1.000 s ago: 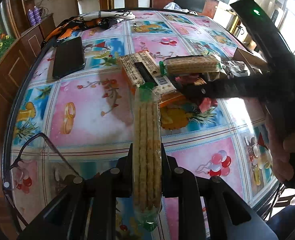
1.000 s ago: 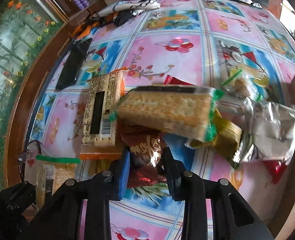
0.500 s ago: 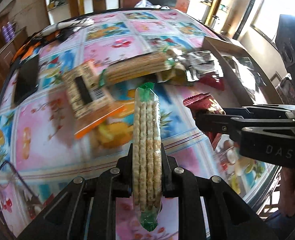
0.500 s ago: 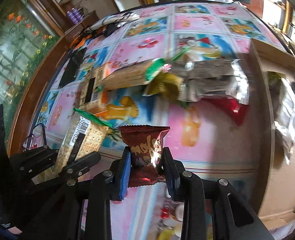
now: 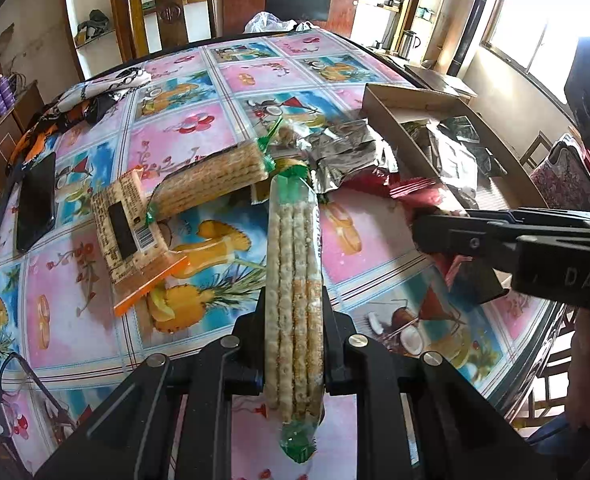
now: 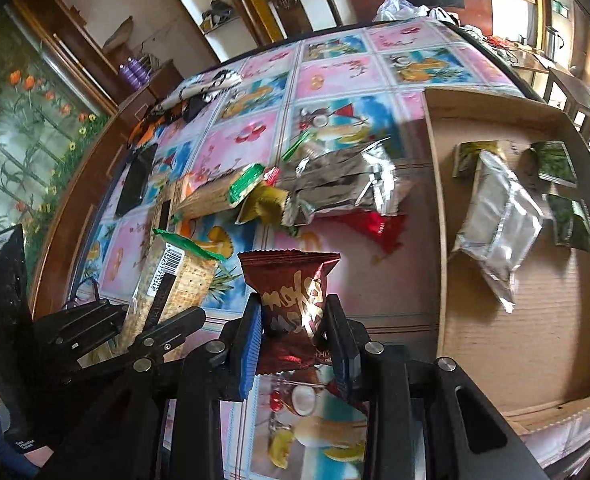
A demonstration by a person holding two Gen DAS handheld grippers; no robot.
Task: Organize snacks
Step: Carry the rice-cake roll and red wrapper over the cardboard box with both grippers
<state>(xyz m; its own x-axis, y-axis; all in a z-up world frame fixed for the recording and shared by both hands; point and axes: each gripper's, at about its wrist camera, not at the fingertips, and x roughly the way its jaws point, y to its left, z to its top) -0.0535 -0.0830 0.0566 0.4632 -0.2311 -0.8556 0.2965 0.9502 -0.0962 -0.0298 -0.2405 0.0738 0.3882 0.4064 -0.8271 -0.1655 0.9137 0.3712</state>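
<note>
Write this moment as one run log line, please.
left tongs: shut on cracker pack | right tongs: shut on brown wrapper snack | cardboard box: holds several packets | table pile: unsorted

1. My left gripper [image 5: 293,344] covers the cracker pack's [image 5: 293,280] lower sides.
2. Brown wrapper [image 6: 295,300] bottom sits behind my right gripper [image 6: 295,344].
3. Cardboard box [image 6: 495,320] cut off by the frame edge.
4. Wrapper lettering is unreadable.

Both tools are matte black plastic with angular linkage arms and round silver screw heads at the joints. The left tool [image 5: 293,344] has black pads; the right tool [image 6: 295,344] has ribbed blue pads [image 6: 251,344] and grey "DAS" lettering at 3 o'clock in the left view.
</note>
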